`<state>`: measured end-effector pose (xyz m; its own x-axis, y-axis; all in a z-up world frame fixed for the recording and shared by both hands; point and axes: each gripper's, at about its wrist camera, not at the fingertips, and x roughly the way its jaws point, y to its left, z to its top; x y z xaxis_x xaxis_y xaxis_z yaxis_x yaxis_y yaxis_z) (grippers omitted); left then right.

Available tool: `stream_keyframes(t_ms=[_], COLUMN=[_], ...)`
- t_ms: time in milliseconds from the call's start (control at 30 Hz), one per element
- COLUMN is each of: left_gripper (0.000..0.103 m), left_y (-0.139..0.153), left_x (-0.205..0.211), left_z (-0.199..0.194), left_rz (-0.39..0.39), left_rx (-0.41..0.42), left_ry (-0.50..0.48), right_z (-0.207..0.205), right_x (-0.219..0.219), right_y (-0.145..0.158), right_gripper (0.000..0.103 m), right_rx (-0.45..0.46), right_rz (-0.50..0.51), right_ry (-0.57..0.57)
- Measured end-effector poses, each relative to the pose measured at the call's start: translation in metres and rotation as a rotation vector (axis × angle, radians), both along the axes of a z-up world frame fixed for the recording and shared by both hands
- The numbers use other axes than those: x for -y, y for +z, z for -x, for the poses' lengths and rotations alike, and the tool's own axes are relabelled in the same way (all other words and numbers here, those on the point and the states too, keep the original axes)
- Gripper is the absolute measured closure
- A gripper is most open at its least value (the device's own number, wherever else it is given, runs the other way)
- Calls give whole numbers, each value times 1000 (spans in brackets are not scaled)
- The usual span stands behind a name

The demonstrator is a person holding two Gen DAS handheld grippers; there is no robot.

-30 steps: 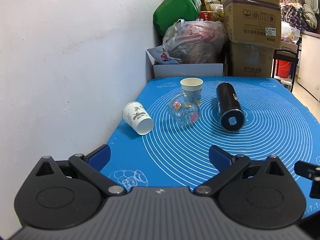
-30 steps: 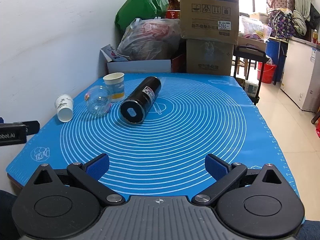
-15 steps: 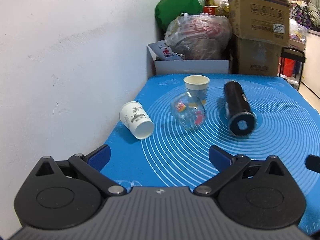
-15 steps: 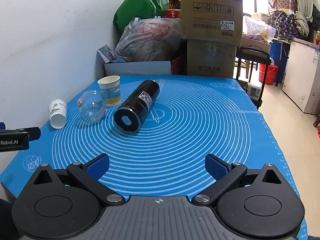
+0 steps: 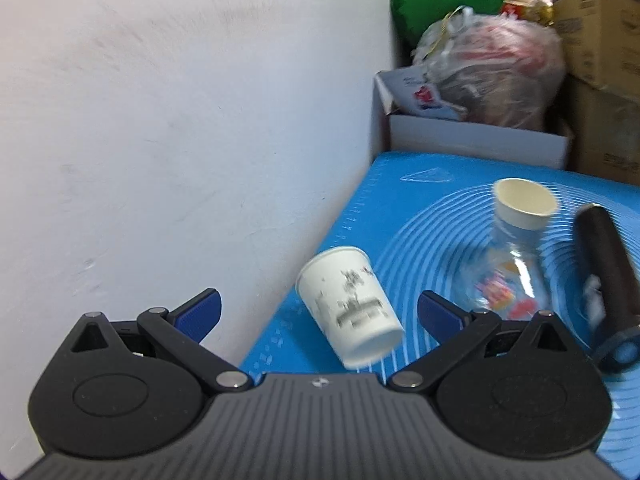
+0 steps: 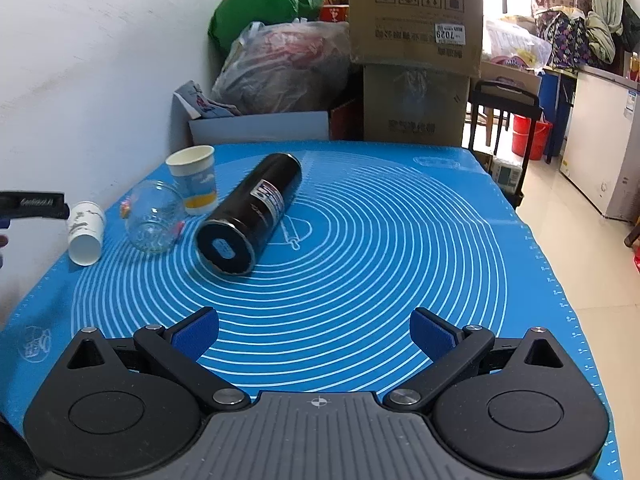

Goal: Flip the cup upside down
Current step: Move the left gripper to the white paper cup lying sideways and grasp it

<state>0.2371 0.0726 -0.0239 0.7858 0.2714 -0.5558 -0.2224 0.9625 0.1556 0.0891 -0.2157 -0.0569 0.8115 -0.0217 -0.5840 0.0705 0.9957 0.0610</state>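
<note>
The left gripper [image 5: 318, 312] holds its fingers spread wide and empty; the white paper cup [image 5: 350, 305] lies on its side on the blue mat [image 5: 432, 200], at twelve o'clock between them. The right gripper [image 6: 314, 330] is equally wide and empty, the cup [image 6: 85, 232] at ten o'clock.

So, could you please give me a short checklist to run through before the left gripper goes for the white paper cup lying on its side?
1. Left gripper open wide enough for the white paper cup: ok, fingers spread and empty.
2. Cup lined up between the fingers: ok, it sits roughly centred ahead.
3. Cup free to be grasped: ok, it lies on its side on the blue mat, apart from the glass jar.
4. Room beside the wall: cannot tell, the cup lies near the mat's wall-side edge.
5. Right gripper out of the way: ok, open, empty, well back.
6. Sharp view: not ok, the left wrist picture is blurred.
</note>
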Motion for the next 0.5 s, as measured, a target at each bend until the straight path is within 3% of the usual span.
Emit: stream_keyframes(t_ms=[300,367,467,500], left_gripper=[2,15,24,32], left_y=[-41,-47,-51,-49], left_x=[-16,-18,-17,-15], left_z=[-65,-69,-71,-69], left_rz=[44,67,96,97], left_rx=[-124,-155,-178,-174], left_ry=[51,49,29,17], right_z=[-14,-16,-16,-17], right_x=[10,11,12,13], right_y=[-16,-17,-19,-19], right_gripper=[0,0,0,0], right_rx=[-39,-43,-46,-47], right_rz=[-5,-6,-7,-8], right_ry=[-22,-24,-29,-29])
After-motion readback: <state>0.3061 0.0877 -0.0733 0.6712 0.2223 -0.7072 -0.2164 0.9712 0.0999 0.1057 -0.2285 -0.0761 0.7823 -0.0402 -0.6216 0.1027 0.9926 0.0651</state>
